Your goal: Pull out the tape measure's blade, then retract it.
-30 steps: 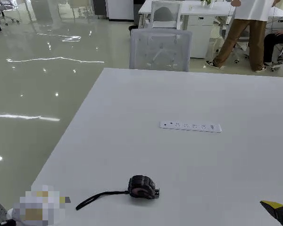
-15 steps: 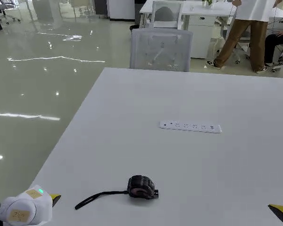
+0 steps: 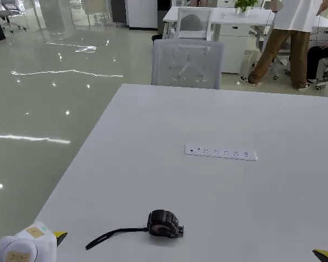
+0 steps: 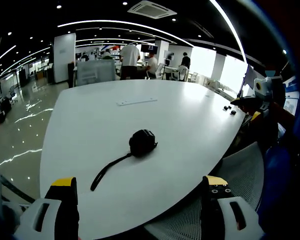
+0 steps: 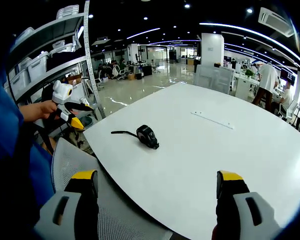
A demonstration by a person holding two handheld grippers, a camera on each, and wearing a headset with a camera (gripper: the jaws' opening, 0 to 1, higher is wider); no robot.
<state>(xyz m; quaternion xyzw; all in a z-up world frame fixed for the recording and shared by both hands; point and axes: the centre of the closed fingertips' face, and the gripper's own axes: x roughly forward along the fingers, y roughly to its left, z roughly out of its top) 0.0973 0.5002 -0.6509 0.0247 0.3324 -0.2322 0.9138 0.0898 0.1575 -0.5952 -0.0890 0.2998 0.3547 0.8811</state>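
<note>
1. The black, round-cased tape measure [image 3: 165, 224] lay on the white table [image 3: 218, 109], in the lower middle of the head view and close to the table's near edge. No blade could be seen drawn out of it.
2. Its thin black wrist strap [image 3: 112, 237] trailed from the case toward the lower left of the frame, flat on the tabletop.
3. The left gripper [image 4: 140, 181] had its yellow-tipped jaws spread wide apart with nothing between them. In the left gripper view the tape measure [image 4: 142, 141] sat at the centre of the frame, above the gap and well apart from both jaws.
4. In the head view the left gripper's white body showed at the lower left corner, off the table's edge.
5. The right gripper [image 5: 157, 175] also had its jaws wide apart and held nothing. The tape measure [image 5: 147, 136] lay just left of centre in the right gripper view, well clear of the jaws.
6. A yellow tip of the right gripper showed at the lower right corner of the head view.
7. A long white power strip [image 3: 221, 153] lay flat at the middle of the table, well apart from the tape measure.
8. A grey mesh office chair [image 3: 187, 63] stood at the table's far edge, at the upper centre of the head view.
9. A person in a white top and brown trousers [image 3: 284, 38] stood at the upper right.
</note>
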